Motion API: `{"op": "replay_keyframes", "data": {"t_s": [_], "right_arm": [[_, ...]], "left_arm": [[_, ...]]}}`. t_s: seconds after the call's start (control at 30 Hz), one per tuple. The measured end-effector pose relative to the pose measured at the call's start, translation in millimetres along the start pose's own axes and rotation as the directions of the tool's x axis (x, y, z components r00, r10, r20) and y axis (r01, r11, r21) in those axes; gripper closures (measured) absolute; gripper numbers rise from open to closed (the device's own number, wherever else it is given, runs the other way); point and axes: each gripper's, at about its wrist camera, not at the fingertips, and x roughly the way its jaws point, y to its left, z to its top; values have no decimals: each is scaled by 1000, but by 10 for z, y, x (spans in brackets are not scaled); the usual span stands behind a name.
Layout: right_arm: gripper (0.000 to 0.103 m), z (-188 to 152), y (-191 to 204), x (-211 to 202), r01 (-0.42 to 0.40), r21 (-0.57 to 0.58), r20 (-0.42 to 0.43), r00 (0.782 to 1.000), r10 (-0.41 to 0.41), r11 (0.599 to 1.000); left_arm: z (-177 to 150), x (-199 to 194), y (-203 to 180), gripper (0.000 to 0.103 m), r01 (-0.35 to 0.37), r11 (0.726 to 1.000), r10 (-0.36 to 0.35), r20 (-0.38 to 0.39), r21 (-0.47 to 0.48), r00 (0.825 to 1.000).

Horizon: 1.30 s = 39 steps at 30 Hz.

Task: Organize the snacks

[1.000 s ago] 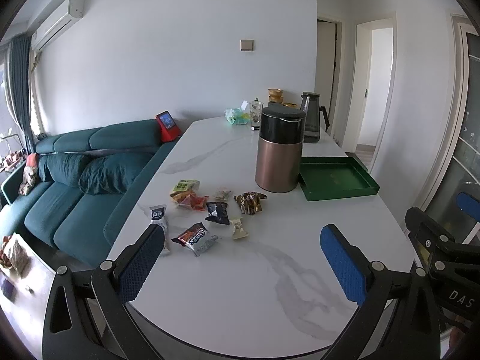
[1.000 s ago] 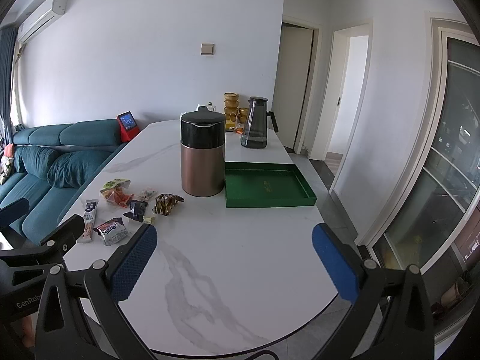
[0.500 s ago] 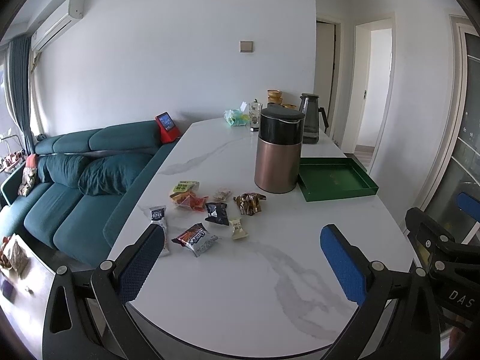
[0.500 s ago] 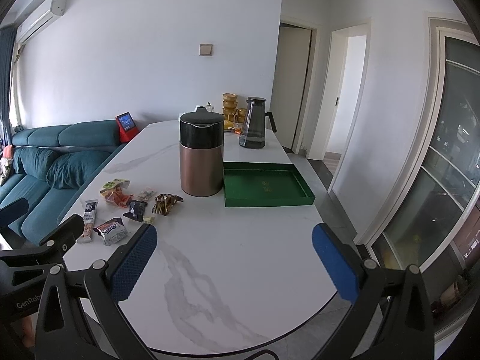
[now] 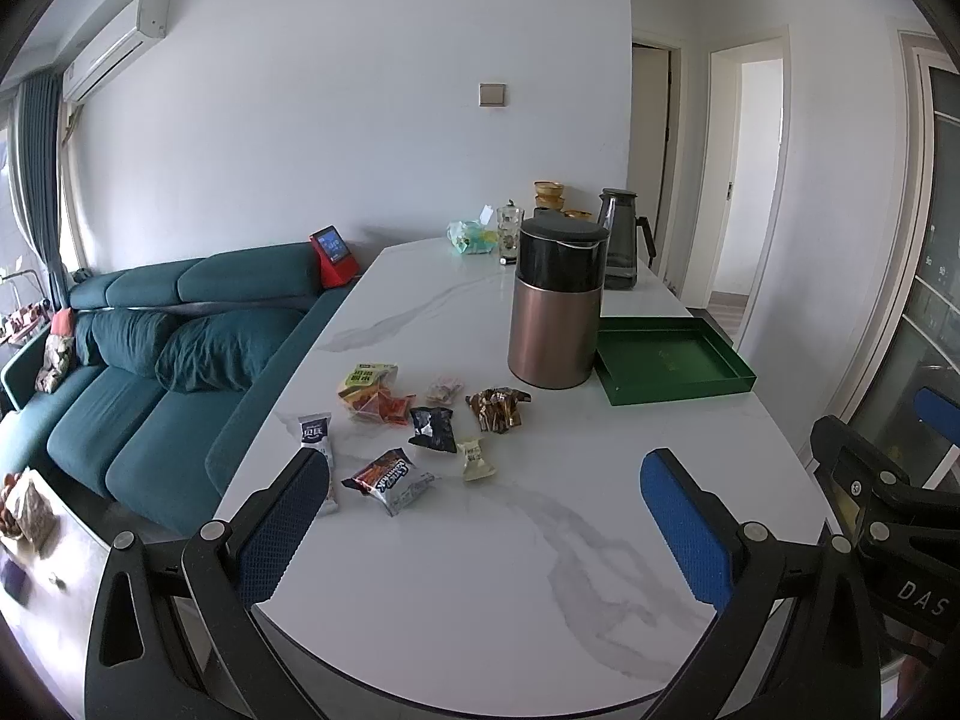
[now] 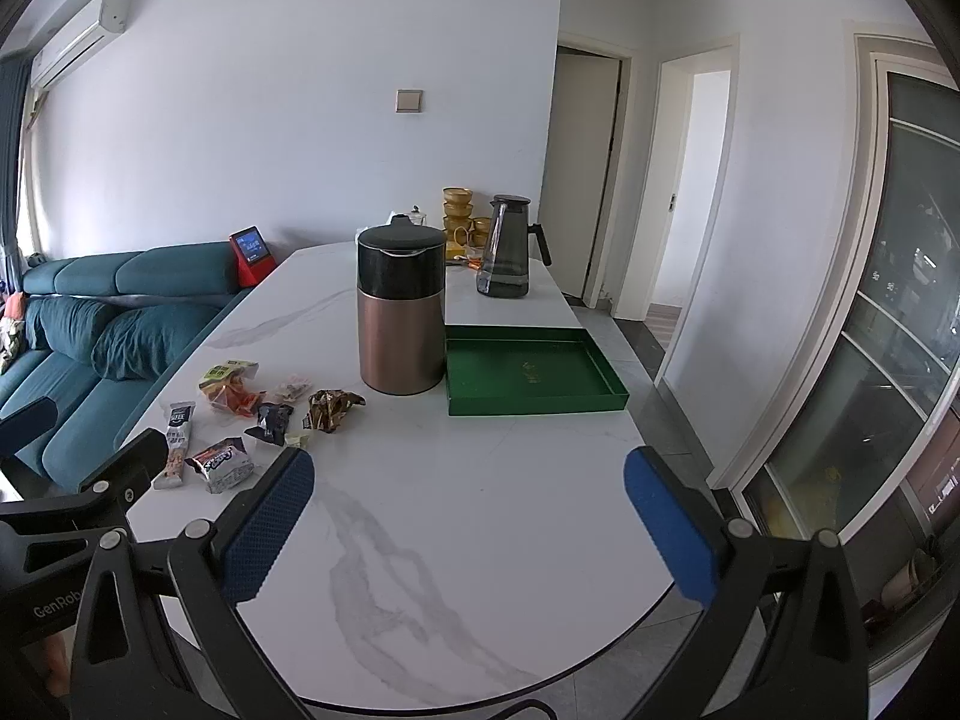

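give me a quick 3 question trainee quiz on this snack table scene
1. True or false: the green tray already holds snacks.
2. What stands between the snack pile and the tray? A) copper canister B) glass pitcher C) red clock
3. Fill in: both the left gripper and right gripper are ____ and hold nothing.

Key: 1 false; 2 A, the copper canister; 3 open.

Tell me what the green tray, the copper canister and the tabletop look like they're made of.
Green tray: probably painted metal or lacquer, thin straight walls.
Copper canister: brushed metal body, glossy dark top, likely plastic.
Tabletop: polished marble or sintered stone, grey veins.
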Motion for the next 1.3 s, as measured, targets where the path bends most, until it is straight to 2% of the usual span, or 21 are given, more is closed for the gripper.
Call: {"op": "replay_keyframes", "data": {"t_s": [0.73, 0.93, 1.3], "right_arm": [[0, -17, 5, 53, -9, 3, -8, 1000, 9, 1000], [0, -27, 165, 181, -22, -1, -30, 999, 22, 1000], [0, 188, 629, 594, -62, -40, -69, 996, 59, 997]], "left_arm": [[-20, 61, -1, 1, 1, 1000, -1, -9, -11, 1000], [-30, 168, 134, 1, -14, 1000, 14, -25, -11, 1000], [48, 475, 570, 1, -54, 997, 51, -49, -54, 997]]}}
